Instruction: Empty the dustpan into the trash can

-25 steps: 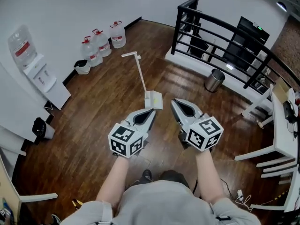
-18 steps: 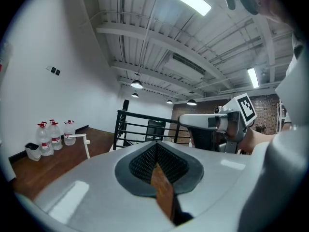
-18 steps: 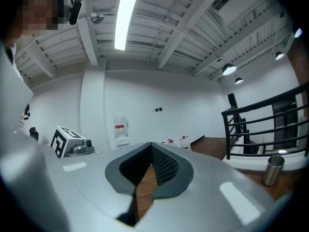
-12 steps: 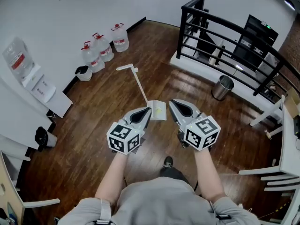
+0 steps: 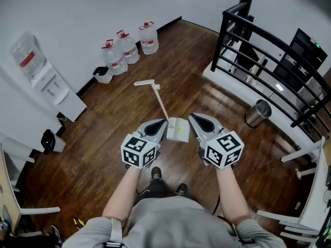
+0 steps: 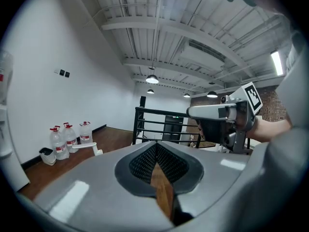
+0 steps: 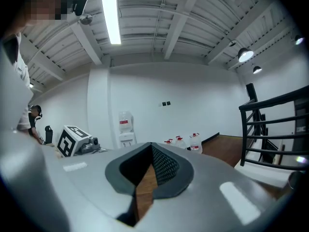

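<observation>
White long-handled dustpan (image 5: 177, 130) on wood floor (image 5: 119, 112), frame centre; yellowish bits in tray, handle slanting upper left. Steel trash can (image 5: 258, 113) right of centre. Left gripper (image 5: 164, 124) and right gripper (image 5: 192, 118) both closed, empty.

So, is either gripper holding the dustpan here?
No: the dustpan sits on the floor, and the left gripper and right gripper are both shut on nothing.

Bright overhead tube (image 7: 110, 13) light (fisheye edges curve); glossy floor (image 5: 217, 94) glares.
</observation>
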